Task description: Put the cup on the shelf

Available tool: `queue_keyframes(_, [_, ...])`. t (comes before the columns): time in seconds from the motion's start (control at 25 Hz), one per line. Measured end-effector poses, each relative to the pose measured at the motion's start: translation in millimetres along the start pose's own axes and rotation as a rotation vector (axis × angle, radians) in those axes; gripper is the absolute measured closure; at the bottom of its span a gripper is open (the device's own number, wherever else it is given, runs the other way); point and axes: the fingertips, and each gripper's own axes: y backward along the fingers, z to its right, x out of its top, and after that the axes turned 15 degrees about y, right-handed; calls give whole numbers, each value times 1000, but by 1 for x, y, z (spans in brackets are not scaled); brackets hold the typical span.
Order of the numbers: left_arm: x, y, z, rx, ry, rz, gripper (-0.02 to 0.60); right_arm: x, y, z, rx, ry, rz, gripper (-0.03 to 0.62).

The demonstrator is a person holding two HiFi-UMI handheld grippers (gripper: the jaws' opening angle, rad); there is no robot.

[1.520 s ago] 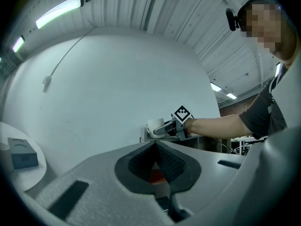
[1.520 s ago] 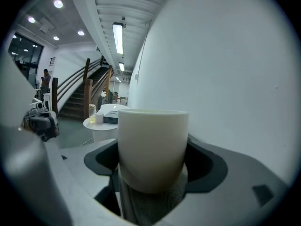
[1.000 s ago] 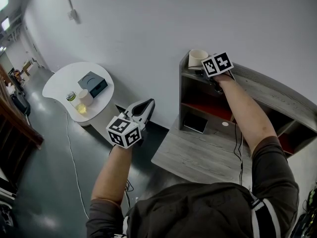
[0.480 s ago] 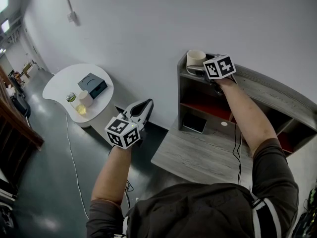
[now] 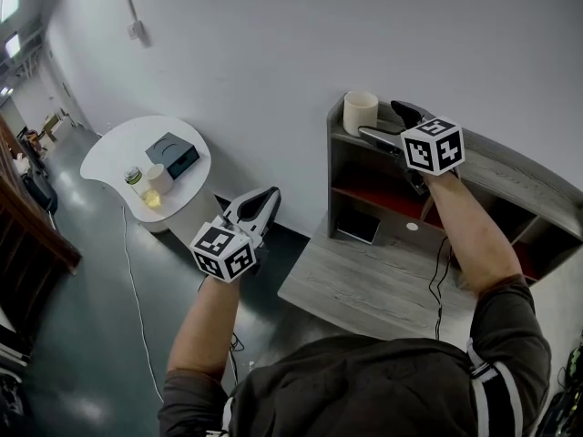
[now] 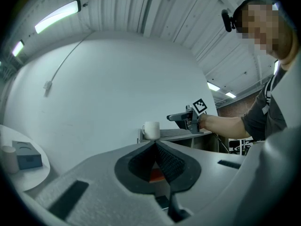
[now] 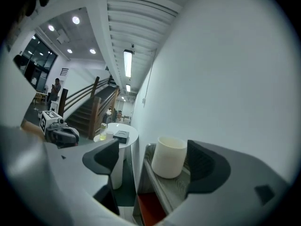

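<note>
A cream cup [image 5: 361,112] stands upright on the left end of the grey wooden shelf unit's top [image 5: 483,167]. My right gripper [image 5: 383,124] is open just to the right of the cup, pulled back from it, with nothing between its jaws. In the right gripper view the cup [image 7: 168,157] rests on the shelf [image 7: 175,188] beyond the spread pads [image 7: 205,160], apart from both. My left gripper [image 5: 271,195] hangs lower left over the floor, shut and holding nothing. The left gripper view shows its jaws [image 6: 154,143] closed, with the cup [image 6: 151,130] and the right gripper [image 6: 178,117] in the distance.
A round white table [image 5: 114,157] at the left carries a dark box [image 5: 170,153], a jar and a small cup. Below the shelf top are a red-floored compartment [image 5: 383,203] and a grey desk surface [image 5: 364,285]. The white wall stands right behind the shelf. A staircase [image 7: 89,109] shows far off.
My right gripper has opened, let go of the cup and drawn back to the right. The cup now stands alone on the shelf top. The left gripper has barely shifted.
</note>
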Motion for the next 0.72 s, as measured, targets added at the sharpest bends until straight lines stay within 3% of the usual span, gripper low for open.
queue_keyframes(0.24, [-7, 18, 10, 14, 12, 14, 581, 10, 35, -44, 64, 3, 92, 288])
queue_keyframes(0.72, [-37, 59, 23, 80, 33, 43, 581, -20, 58, -128, 186, -60, 174, 452])
